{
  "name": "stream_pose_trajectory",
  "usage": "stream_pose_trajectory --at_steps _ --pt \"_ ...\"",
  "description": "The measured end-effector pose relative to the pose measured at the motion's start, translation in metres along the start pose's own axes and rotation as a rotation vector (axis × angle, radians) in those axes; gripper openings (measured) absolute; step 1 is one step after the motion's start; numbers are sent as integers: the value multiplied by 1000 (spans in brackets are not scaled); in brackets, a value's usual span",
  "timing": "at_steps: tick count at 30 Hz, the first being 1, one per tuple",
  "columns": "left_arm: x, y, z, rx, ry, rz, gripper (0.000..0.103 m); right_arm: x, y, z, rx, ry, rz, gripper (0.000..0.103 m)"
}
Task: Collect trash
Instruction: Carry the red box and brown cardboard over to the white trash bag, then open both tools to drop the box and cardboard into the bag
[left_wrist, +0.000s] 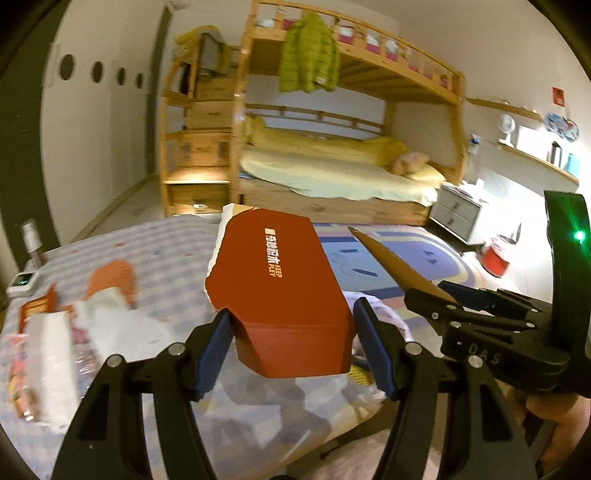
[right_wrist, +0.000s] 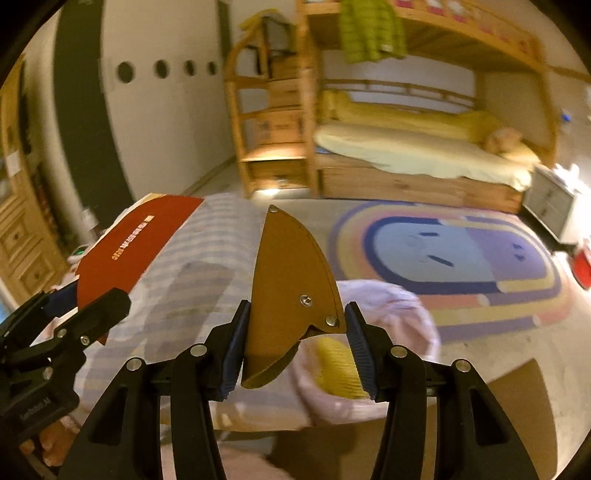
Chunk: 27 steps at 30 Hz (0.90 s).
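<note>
So we've got the left tongs (left_wrist: 291, 332) clamped on a torn red box (left_wrist: 277, 291), held up over the striped worktop (left_wrist: 166, 251); right tongs (right_wrist: 295, 339) are gripping a tan leather sheath (right_wrist: 291, 284) right alongside.

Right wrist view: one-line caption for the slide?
Right gripper clamps a tan leather sheath over the striped table; left gripper alongside holds a red box.
</note>
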<state>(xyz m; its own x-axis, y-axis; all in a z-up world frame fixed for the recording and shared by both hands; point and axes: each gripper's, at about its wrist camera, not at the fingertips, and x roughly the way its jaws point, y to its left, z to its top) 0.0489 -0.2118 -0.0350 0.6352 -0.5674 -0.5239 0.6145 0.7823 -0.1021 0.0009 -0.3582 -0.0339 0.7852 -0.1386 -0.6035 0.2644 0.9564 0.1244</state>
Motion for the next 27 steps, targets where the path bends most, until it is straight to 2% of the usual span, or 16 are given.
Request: stream_pose_trajectory --at_steps 6,14,16,18,20,27 --pt "41 -35 17 48 32 -77 64 11 -53 -1 91 8 -60 52" --pt "91 -58 30 59 74 -121 65 37 -88 2 137 25 -85 52" --pt "104 -59 32 58 102 -123 69 50 -95 2 149 26 -84 54" --pt "115 -58 32 50 122 -113 82 64 -100 0 157 52 -79 55" --pt "117 -51 29 35 133 -107 83 76 -106 -6 184 94 -65 57" --pt "95 -28 25 -30 113 -83 83 62 -102 -16 224 101 -56 58"
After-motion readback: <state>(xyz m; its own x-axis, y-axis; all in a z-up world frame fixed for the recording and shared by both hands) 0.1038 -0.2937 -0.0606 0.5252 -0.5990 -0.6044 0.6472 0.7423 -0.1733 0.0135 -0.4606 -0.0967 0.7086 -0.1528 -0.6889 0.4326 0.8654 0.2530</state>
